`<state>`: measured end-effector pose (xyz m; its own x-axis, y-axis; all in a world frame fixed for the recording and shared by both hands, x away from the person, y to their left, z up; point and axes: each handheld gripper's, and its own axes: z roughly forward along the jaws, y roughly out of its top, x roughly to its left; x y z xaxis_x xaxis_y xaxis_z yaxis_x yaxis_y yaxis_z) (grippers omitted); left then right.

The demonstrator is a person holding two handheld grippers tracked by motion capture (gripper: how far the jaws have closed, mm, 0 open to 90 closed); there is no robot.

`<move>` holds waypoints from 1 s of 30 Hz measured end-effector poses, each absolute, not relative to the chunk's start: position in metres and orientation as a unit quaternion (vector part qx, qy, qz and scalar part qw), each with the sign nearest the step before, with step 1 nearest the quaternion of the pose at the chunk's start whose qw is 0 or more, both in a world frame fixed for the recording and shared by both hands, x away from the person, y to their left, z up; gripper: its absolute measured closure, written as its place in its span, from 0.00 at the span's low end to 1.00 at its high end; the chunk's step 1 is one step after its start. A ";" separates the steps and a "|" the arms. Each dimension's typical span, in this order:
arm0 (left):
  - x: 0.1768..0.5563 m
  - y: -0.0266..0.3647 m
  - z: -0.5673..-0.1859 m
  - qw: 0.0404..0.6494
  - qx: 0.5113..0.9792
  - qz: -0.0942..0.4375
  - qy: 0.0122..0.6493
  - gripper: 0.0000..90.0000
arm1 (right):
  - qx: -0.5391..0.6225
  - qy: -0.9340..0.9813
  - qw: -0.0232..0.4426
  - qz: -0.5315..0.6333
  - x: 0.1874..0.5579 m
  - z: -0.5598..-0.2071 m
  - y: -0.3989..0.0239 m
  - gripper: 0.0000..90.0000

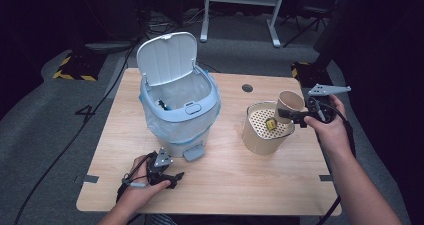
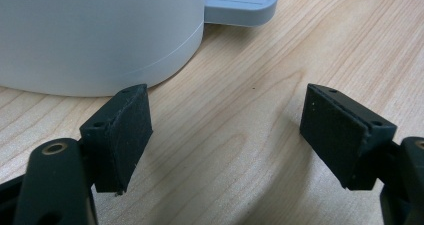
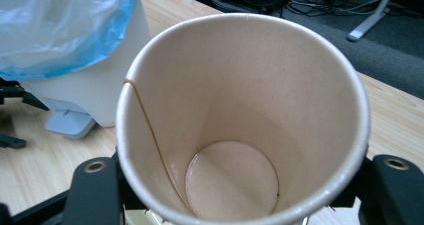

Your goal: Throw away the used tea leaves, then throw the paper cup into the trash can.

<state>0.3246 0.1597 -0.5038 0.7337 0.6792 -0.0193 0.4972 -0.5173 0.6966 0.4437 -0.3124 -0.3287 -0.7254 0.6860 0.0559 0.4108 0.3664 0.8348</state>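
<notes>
A brown paper cup (image 1: 290, 102) is tilted over the far right rim of a beige tub (image 1: 262, 137), with my right gripper (image 1: 292, 114) shut on its sides. In the right gripper view the cup (image 3: 240, 110) opens toward the camera and looks empty inside, and the right gripper (image 3: 240, 185) clamps it from both sides. The tub has a perforated insert (image 1: 260, 119) with a small yellow thing (image 1: 271, 123) lying on it. My left gripper (image 1: 175, 180) rests open on the table near the front left. Nothing is between its jaws in the left gripper view (image 2: 225, 130).
A white pedal bin (image 1: 177, 110) with a blue liner (image 3: 60, 25) stands mid-table, its lid (image 1: 167, 57) raised. Its pedal (image 1: 194, 152) points toward the front, just beyond the left gripper; the bin wall (image 2: 90, 35) is close ahead. A cable hole (image 1: 247, 88) sits far right.
</notes>
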 end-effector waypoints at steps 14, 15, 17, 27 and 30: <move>0.325 0.160 -0.504 0.353 0.861 0.129 0.341 0.23 | 0.309 0.815 0.137 0.470 0.447 -0.327 -0.310 0.36; 0.325 0.160 -0.504 0.353 0.861 0.129 0.341 0.23 | 0.307 0.817 0.139 0.469 0.447 -0.326 -0.310 0.36; 0.325 0.160 -0.504 0.353 0.861 0.129 0.341 0.23 | 0.303 0.817 0.138 0.471 0.447 -0.324 -0.310 0.36; 0.325 0.160 -0.504 0.354 0.861 0.129 0.342 0.23 | 0.284 0.819 0.128 0.481 0.448 -0.319 -0.310 0.36; 0.325 0.160 -0.504 0.354 0.861 0.128 0.342 0.23 | 0.274 0.821 0.124 0.485 0.449 -0.315 -0.306 0.36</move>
